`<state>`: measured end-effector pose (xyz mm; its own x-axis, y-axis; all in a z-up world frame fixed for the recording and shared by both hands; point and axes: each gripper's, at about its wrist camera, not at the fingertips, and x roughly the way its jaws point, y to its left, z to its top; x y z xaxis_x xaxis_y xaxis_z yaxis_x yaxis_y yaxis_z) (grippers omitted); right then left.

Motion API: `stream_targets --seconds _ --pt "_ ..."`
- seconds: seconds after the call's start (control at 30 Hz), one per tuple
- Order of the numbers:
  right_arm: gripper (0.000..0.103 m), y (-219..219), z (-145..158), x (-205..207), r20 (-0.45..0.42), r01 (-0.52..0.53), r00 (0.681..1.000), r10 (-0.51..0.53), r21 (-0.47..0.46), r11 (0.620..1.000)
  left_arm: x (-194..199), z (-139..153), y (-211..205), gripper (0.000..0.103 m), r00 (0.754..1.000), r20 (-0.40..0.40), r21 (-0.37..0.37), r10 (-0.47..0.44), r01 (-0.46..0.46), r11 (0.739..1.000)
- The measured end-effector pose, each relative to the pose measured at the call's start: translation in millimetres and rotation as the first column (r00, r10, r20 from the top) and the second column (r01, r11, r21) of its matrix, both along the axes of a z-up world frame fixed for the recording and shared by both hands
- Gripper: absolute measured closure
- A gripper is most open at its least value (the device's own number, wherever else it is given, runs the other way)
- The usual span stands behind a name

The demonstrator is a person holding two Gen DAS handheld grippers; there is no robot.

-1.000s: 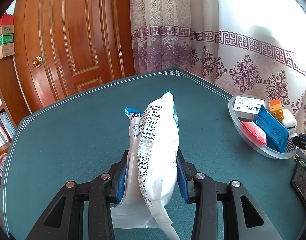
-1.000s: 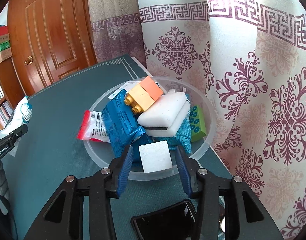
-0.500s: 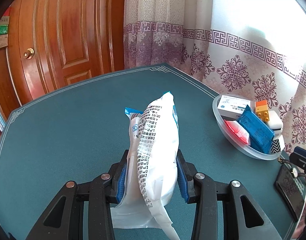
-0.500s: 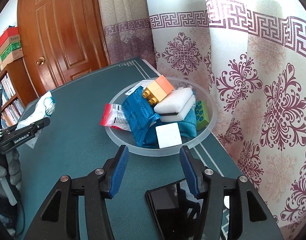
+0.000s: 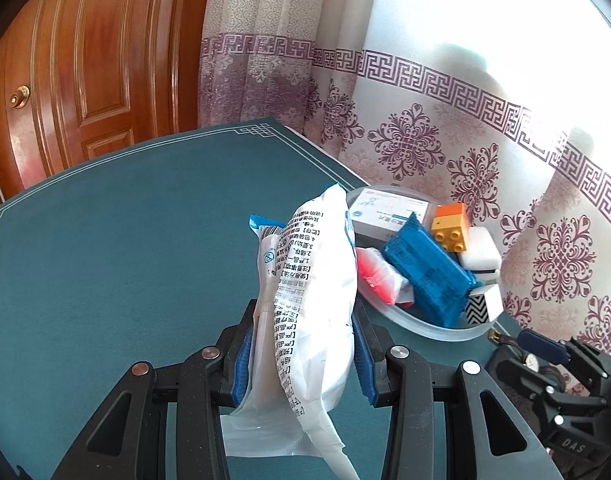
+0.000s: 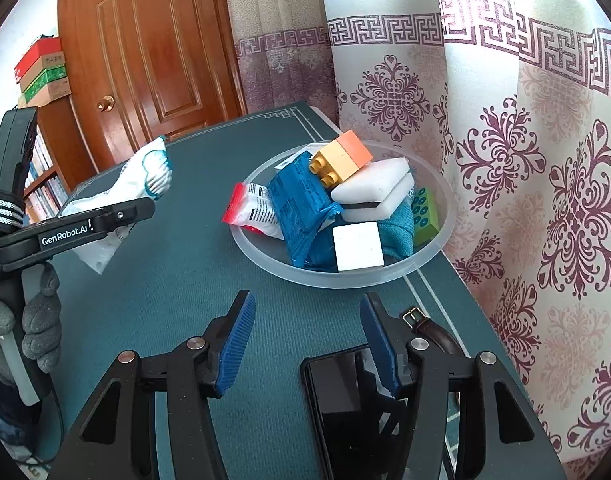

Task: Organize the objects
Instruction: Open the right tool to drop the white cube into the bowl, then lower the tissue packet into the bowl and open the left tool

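Pinching a white printed packet (image 5: 309,300) upright between its blue pads, the left hand-held gripper (image 5: 303,356) hovers above the counter (image 5: 125,240), the bowl (image 6: 337,276) ahead to its right. The right hand-held gripper (image 6: 307,344) hangs spread and empty just short of that bowl.

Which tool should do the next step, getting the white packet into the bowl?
Left. The left tool is already shut on the white packet, held above the table beside the bowl. The right tool is open and empty, sitting short of the bowl over the phone.
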<state>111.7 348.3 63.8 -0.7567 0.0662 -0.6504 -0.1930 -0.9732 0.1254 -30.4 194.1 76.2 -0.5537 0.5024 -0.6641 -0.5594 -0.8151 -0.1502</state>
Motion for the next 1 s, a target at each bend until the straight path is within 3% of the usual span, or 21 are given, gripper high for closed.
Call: stream_targets --seconds 0.27,0.57,0.8,1.0 --pt "0.046 14 -5 5 -0.012 -0.028 1.000 0.028 -0.016 0.999 7 1 48 0.059 0.998 0.032 0.025 -0.056 0.055 0.998" --pt "0.046 22 -9 7 -0.036 -0.063 0.997 0.063 -0.004 0.998 -8 -10 86 0.059 0.993 0.111 0.067 -0.049 0.042 0.997" --pt "0.046 29 -10 8 -0.049 -0.062 0.997 0.061 -0.022 0.998 -18 -18 99 0.059 0.994 0.108 0.091 -0.015 0.005 0.996" --pt "0.046 34 -13 7 -0.046 -0.053 0.998 0.051 -0.036 0.998 -33 -17 101 0.059 0.987 0.158 0.134 0.000 -0.021 0.991"
